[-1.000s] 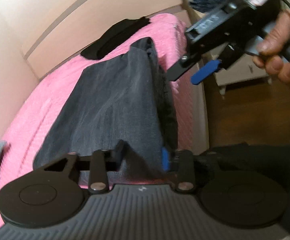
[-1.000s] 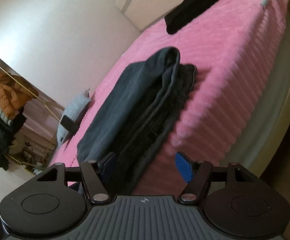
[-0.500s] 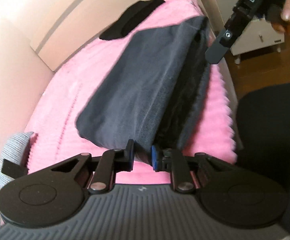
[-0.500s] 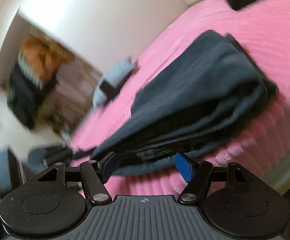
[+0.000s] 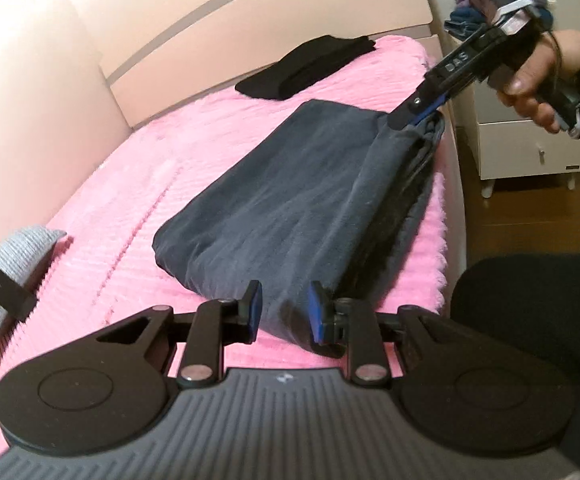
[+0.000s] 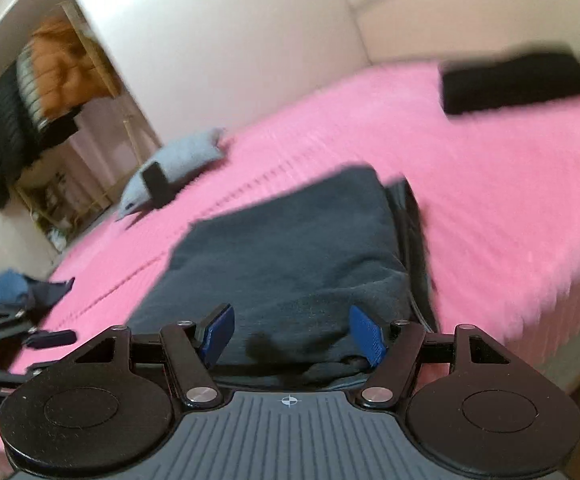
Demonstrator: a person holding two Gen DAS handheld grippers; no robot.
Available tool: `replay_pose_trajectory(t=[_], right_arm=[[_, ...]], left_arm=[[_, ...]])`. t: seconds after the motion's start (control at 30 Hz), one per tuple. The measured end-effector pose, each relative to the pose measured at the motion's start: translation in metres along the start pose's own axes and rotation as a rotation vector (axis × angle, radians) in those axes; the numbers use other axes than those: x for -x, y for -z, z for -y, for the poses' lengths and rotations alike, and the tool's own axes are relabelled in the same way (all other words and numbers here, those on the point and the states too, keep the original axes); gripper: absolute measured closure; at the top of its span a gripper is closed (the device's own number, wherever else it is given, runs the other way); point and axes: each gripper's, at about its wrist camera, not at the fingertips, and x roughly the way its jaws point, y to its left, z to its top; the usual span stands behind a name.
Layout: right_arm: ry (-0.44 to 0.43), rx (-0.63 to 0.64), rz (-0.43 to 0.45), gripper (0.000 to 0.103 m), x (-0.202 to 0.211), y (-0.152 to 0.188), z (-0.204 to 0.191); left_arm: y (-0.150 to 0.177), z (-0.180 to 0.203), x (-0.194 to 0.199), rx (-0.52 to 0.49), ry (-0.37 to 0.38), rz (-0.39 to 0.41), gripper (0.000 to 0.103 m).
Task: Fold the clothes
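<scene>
**While Flanked at Both Ends, Lying Folded on Pink Bed**

Shows a dark grey garment point(image 5: 290, 200) doubled into a long oblong near the edge of the bed point(image 5: 129, 200), with stacked layers visible along its outer side. At the near end, left tongs point(image 5: 283, 314) partly open, with a corner of the cloth between the pads; impossible to tell whether pressing it. At the far end, right tongs point(image 6: 292, 334), carried in a hand point(image 5: 542, 72), spread wide astride the cloth and gripping nothing. Farther up the bed, a black folded garment point(image 5: 310, 64), well apart from the grey one.

Judged to fit two stages: paused between folds, with another end-to-end doubling to come, or just laid down finished. Either way, calls next for care that no pad drags a layer askew. Likely to slide easily, being soft, loosely stacked cloth so close to the mattress edge.
</scene>
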Motion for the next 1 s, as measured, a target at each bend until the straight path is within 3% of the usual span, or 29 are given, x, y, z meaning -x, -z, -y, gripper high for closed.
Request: replay_pose_trajectory(t=[0.07,0.23,0.37,0.5,0.57,0.6,0.67,0.77,0.87,1.0], right_arm=[[0.011,0.025,-0.014,0.035,0.006,-0.007,-0.006],[0.049,-0.037,0.088,0.035,0.043,-0.011,0.003],[-0.028,-0.290,0.063,0.035,0.034,-0.002,0.035],[-0.095,-0.522,0.029,0.035,0.020,0.005,0.065],[-0.046,-0.492,0.002,0.037,0.012,-0.001,0.064],[-0.014,-0.453,-0.014,0.053,0.010,-0.004,0.059],[0.090,-0.344,-0.062,0.072,0.010,-0.013,0.045],[0.133,-0.242,-0.090,0.090,0.016,-0.024,0.028],[0.125,-0.171,-0.079,0.093,0.021,-0.035,0.013],[-0.008,-0.106,0.040,0.096,0.037,-0.058,-0.003]], left_arm=[[-0.006,-0.002,0.002,0.030,0.007,0.018,0.081],[-0.020,-0.004,-0.010,0.109,0.045,0.019,0.078],[-0.015,0.010,-0.044,0.067,0.095,-0.063,0.078],[-0.015,0.014,-0.046,0.056,0.095,-0.069,0.078],[-0.013,0.013,-0.044,0.058,0.097,-0.072,0.077],[-0.012,0.013,-0.043,0.057,0.096,-0.072,0.077],[-0.012,0.015,-0.040,0.051,0.091,-0.071,0.077],[-0.012,0.018,-0.039,0.034,0.081,-0.069,0.077],[-0.012,0.020,-0.041,0.018,0.074,-0.059,0.077],[-0.015,0.018,-0.038,0.049,0.068,-0.009,0.074]])
